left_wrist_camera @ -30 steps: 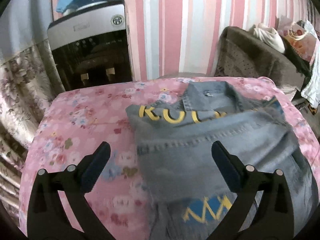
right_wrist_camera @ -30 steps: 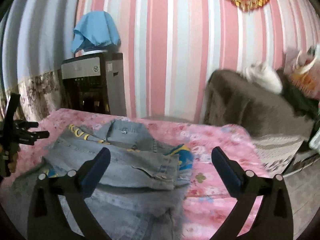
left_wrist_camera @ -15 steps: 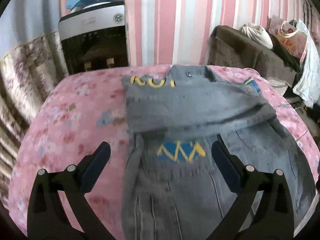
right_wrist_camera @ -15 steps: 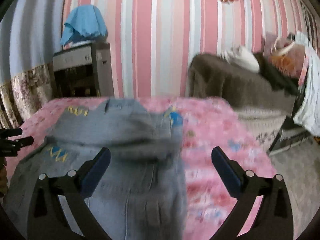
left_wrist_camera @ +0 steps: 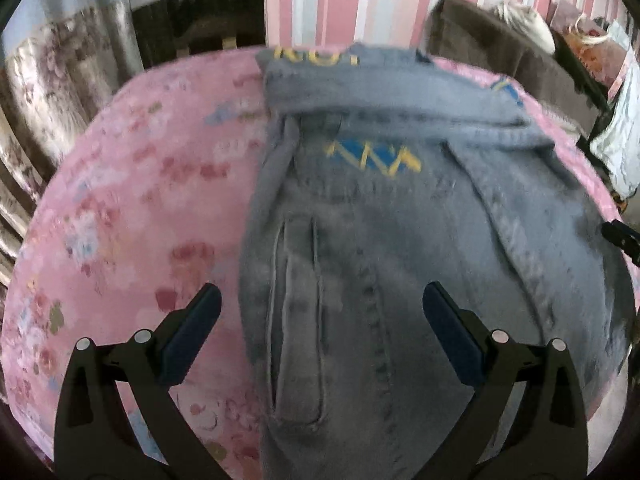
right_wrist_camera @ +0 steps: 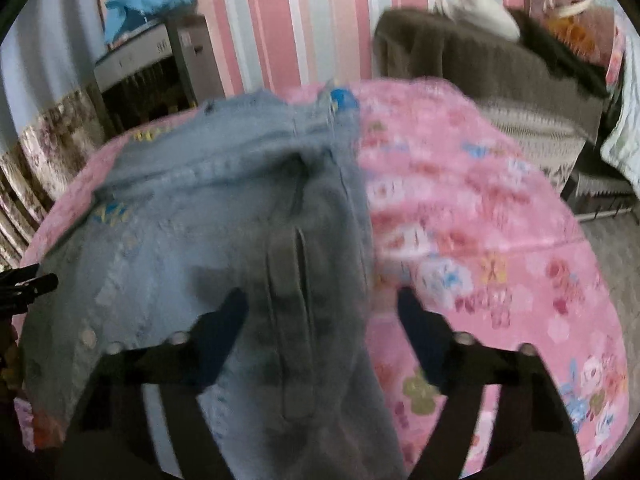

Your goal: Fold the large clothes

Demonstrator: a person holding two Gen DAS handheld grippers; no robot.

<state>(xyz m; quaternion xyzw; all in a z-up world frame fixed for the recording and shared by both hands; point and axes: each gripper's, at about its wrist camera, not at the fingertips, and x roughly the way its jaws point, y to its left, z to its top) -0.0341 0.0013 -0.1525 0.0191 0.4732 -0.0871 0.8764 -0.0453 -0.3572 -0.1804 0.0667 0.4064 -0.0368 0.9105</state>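
A light-blue denim jacket lies on the pink floral cover. Its top part is folded down, with yellow letters near the far edge and a blue-and-yellow patch in the middle. My left gripper is open, low over the jacket's near left part; its left finger is over the cover and its right finger over denim. In the right wrist view my right gripper straddles the right edge of the jacket. Its jaws are closing, with denim between them but no pad visibly pressing. Both views are blurred.
A grey water dispenser topped with a blue cloth stands against the striped wall at the back left. A brown chair with white cloth and bags is at the back right. A floral curtain hangs on the left.
Both grippers have sunk and drawn back toward the jacket's near end, so it fills more of each view. The right gripper's fingers have come closer together.
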